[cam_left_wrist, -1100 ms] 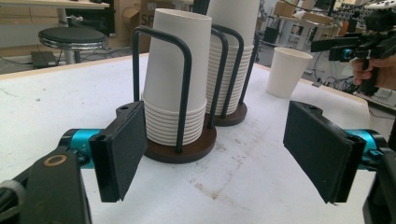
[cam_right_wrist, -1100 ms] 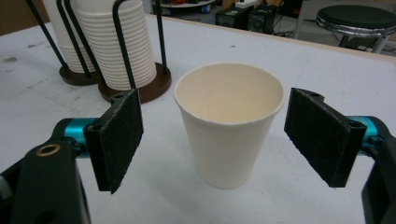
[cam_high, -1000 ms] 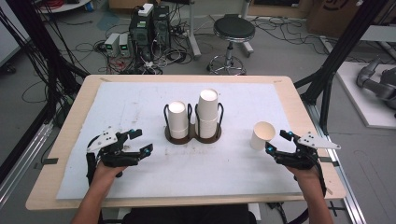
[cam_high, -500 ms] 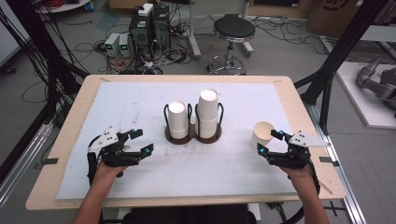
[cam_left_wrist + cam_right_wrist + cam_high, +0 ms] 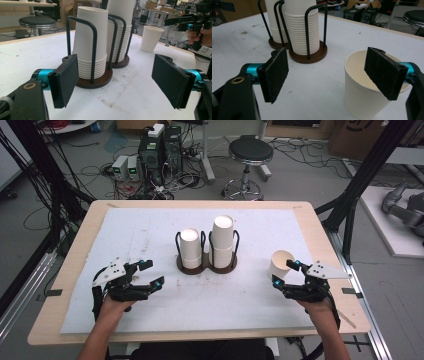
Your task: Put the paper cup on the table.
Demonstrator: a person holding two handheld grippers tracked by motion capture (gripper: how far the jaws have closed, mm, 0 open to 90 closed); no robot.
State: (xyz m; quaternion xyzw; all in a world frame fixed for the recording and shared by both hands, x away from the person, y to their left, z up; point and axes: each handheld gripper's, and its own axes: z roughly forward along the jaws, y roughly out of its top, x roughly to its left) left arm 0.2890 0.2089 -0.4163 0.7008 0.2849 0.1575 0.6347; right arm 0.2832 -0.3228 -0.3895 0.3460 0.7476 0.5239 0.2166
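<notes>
A single white paper cup (image 5: pixel 280 265) stands upright, mouth up, at the right of the high view, on the white table cover (image 5: pixel 150 235). The right gripper (image 5: pixel 286 273) sits just below and right of it, jaws spread wide; in the right gripper view one pad (image 5: pixel 384 72) overlaps the cup's (image 5: pixel 364 90) rim, though contact cannot be told. The left gripper (image 5: pixel 150 274), at lower left, also gapes, grasping nothing. Two stacks of white paper cups (image 5: pixel 207 245) stand in a dark wire holder with a brown base (image 5: pixel 206 266) at centre.
</notes>
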